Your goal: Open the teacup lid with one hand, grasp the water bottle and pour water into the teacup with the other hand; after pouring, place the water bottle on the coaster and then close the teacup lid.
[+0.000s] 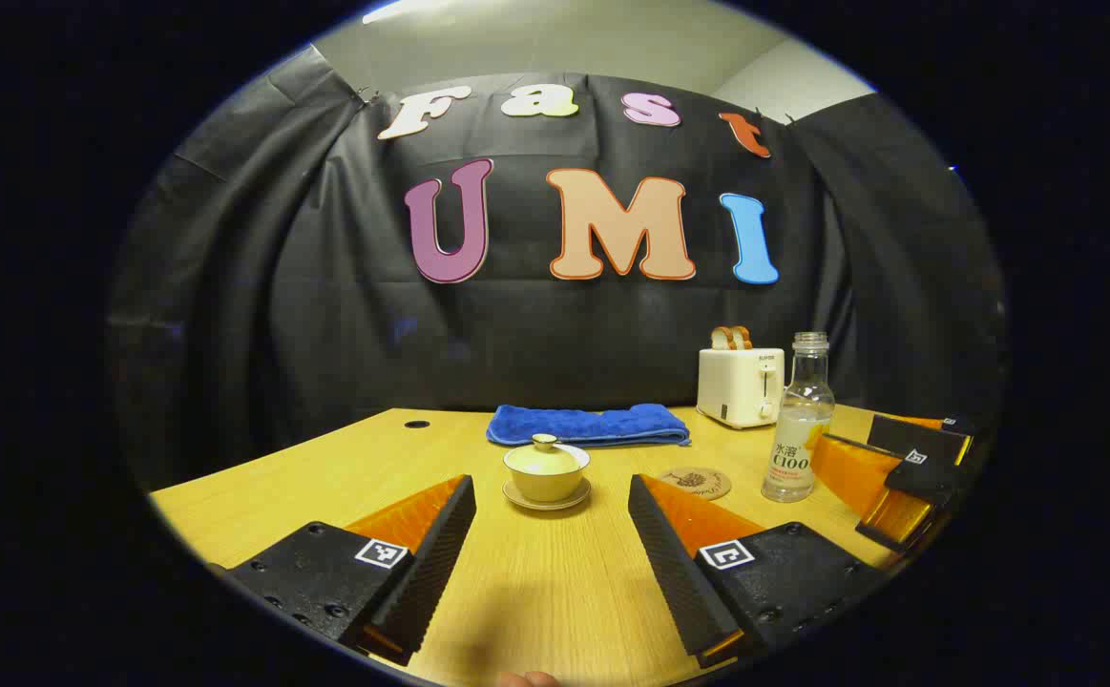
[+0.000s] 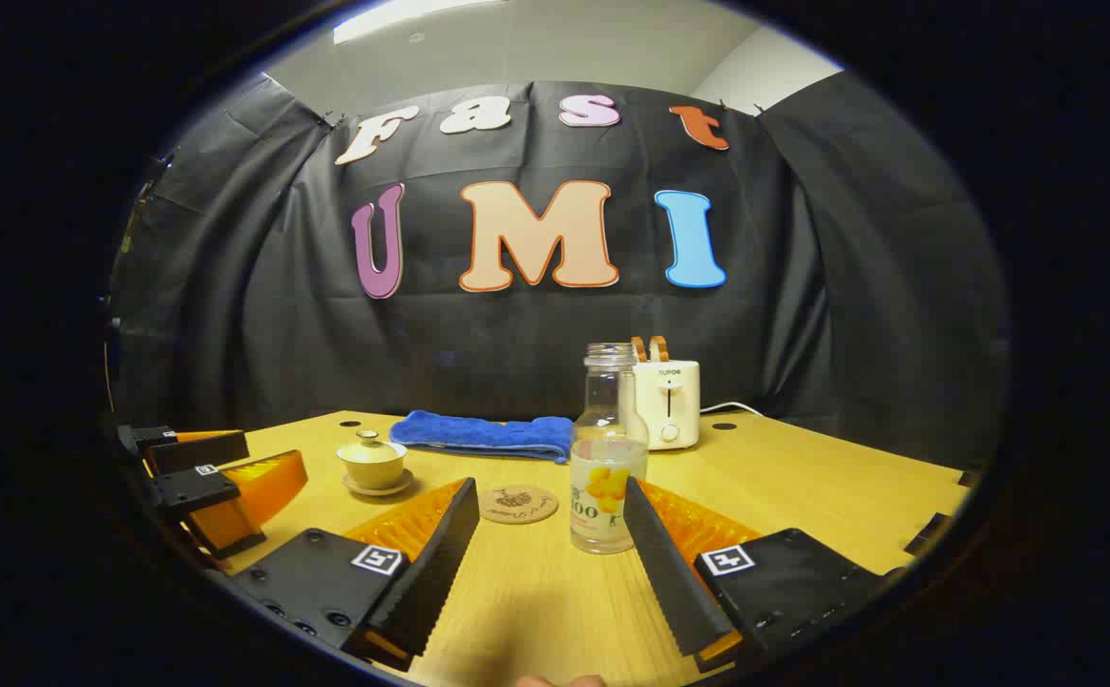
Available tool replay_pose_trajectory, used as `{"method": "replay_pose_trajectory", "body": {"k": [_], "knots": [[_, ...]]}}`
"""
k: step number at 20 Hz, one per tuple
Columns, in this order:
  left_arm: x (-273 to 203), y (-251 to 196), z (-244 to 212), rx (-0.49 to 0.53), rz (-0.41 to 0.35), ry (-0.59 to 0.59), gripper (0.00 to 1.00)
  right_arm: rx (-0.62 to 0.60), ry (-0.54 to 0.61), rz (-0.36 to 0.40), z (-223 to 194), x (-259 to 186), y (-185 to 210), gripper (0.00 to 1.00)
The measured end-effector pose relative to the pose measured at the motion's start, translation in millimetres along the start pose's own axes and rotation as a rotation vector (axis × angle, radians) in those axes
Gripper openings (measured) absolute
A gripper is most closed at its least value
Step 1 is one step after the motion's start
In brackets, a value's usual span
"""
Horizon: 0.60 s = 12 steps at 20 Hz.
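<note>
A pale yellow teacup (image 1: 546, 472) with its lid (image 1: 545, 442) on rests on a saucer, straight ahead of my open left gripper (image 1: 552, 520). The round brown coaster (image 1: 696, 483) lies to its right, then the uncapped clear water bottle (image 1: 800, 420), part full. In the right gripper view the bottle (image 2: 608, 458) stands just beyond my open right gripper (image 2: 547, 530), slightly right of centre; the coaster (image 2: 517, 504) lies to its left and the teacup (image 2: 373, 465) farther left. The other gripper shows at each view's edge (image 1: 903, 468) (image 2: 206, 487).
A folded blue towel (image 1: 589, 425) lies behind the teacup near the black cloth wall. A white toaster (image 1: 741, 385) holding bread stands at the back right, its cord (image 2: 731, 407) running right. The wooden table (image 1: 555, 592) has small round holes near its far edge.
</note>
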<state>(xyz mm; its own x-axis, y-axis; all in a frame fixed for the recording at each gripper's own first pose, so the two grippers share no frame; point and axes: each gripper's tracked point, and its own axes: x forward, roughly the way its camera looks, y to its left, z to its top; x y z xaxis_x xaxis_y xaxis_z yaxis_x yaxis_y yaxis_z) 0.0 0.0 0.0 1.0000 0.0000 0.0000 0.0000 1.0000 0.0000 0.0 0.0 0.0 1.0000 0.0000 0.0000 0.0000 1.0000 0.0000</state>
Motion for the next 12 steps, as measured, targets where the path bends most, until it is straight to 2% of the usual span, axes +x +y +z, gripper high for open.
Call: {"method": "replay_pose_trajectory", "body": {"k": [1,2,4,12], "knots": [[-0.4,0.2,0.7,0.0,0.0,0.0,0.94,0.0,0.001,0.008,0.4,-1.2,4.1,0.98],[-0.6,0.5,1.8,-0.001,0.0,-0.003,0.95,0.0,0.003,0.011,0.0,-0.3,5.8,0.95],[-0.5,0.3,0.7,0.0,-0.001,-0.002,0.94,0.001,0.002,0.005,0.5,-0.8,4.4,0.98],[-0.5,0.5,0.6,-0.001,-0.002,-0.001,0.94,0.001,0.001,0.006,0.7,-0.7,4.1,0.95]]}}
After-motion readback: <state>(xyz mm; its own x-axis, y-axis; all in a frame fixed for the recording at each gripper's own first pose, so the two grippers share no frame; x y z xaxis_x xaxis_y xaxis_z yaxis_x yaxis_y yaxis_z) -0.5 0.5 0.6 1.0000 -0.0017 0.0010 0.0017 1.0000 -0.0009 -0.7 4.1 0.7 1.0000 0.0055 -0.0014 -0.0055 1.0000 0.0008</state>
